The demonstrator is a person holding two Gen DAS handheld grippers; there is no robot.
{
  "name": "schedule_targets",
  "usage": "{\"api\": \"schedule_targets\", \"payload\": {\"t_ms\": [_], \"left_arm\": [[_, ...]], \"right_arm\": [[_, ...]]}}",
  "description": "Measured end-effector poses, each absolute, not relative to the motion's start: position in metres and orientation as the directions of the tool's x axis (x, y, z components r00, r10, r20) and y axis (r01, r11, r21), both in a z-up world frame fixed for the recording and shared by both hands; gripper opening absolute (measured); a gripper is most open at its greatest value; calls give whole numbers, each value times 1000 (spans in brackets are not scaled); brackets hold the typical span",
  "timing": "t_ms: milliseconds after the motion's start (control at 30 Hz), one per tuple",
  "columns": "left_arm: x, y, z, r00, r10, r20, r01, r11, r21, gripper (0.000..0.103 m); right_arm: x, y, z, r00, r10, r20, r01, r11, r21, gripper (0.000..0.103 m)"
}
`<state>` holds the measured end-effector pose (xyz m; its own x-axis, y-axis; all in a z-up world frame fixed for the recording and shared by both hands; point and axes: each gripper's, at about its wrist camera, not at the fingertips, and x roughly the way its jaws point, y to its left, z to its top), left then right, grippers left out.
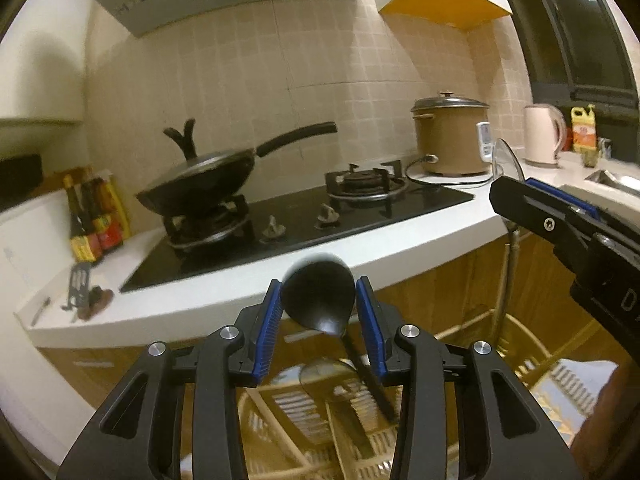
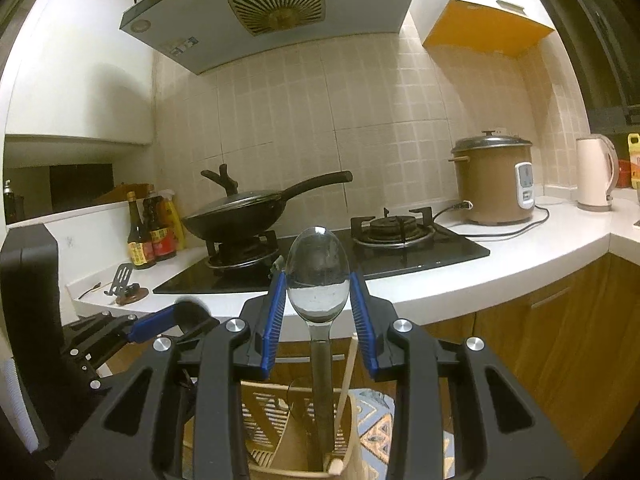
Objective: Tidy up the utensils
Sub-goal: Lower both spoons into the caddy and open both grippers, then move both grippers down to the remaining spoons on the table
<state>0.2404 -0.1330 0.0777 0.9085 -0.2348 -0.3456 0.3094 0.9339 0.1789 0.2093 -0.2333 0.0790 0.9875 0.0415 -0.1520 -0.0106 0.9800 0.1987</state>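
Note:
A black plastic spoon (image 1: 320, 300) stands bowl-up between the blue pads of my left gripper (image 1: 318, 285), which is shut on the bowl's edges. Its handle slants down into a slatted wooden utensil holder (image 1: 280, 404) below. My right gripper (image 2: 318, 276) is shut on the bowl of a shiny metal spoon (image 2: 318, 276), whose handle drops straight into the same holder (image 2: 268, 416). A thin wooden stick (image 2: 346, 376) leans in the holder beside it. The left gripper (image 2: 176, 320) shows low on the left of the right wrist view, and the right gripper (image 1: 520, 196) at the right of the left wrist view.
Just ahead runs the white counter edge (image 2: 440, 300) above wooden cabinet doors (image 2: 560, 320). On the counter are a gas hob (image 2: 400, 248) with a lidded black wok (image 2: 240, 216), a brown rice cooker (image 2: 496, 184), a white kettle (image 2: 596, 176), sauce bottles (image 2: 152, 236) and a small stand (image 2: 124, 280).

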Motion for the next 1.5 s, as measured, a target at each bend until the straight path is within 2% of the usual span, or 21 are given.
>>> {"api": "schedule_targets", "payload": {"t_ms": [233, 300, 367, 600, 767, 900, 1033, 1200, 1333, 1500], "left_arm": [[222, -111, 92, 850, -350, -393, 396, 918, 39, 40], [213, -103, 98, 830, -387, -403, 421, 907, -4, 42], [204, -94, 104, 813, -417, -407, 438, 898, -45, 42], [166, -62, 121, 771, -475, -424, 469, 874, -127, 42], [140, -38, 118, 718, -499, -486, 487, 858, -162, 43], [131, -22, 103, 680, -488, -548, 483, 860, -166, 48], [130, -6, 70, 622, -446, -644, 453, 876, -169, 49], [127, 23, 23, 533, -407, -741, 403, 893, -200, 49], [114, 43, -8, 477, -398, -784, 366, 901, -234, 49], [99, 48, -42, 410, -389, -825, 348, 903, -253, 49]], "right_arm": [[190, -239, 90, 979, 90, -181, -45, 970, 237, 31], [181, -237, 95, 979, 91, -182, -48, 972, 230, 39], [170, -233, 101, 980, 83, -179, -43, 975, 216, 43], [130, -217, 115, 969, 81, -231, -36, 981, 192, 43], [108, -200, 115, 934, 111, -339, -47, 980, 191, 43], [104, -181, 100, 870, 162, -466, -80, 978, 190, 43], [113, -160, 63, 765, 214, -608, -100, 971, 217, 43], [124, -139, 11, 642, 240, -728, -111, 969, 222, 43], [134, -130, -29, 543, 307, -782, -105, 948, 299, 43], [144, -114, -62, 473, 299, -829, -78, 951, 299, 43]]}}
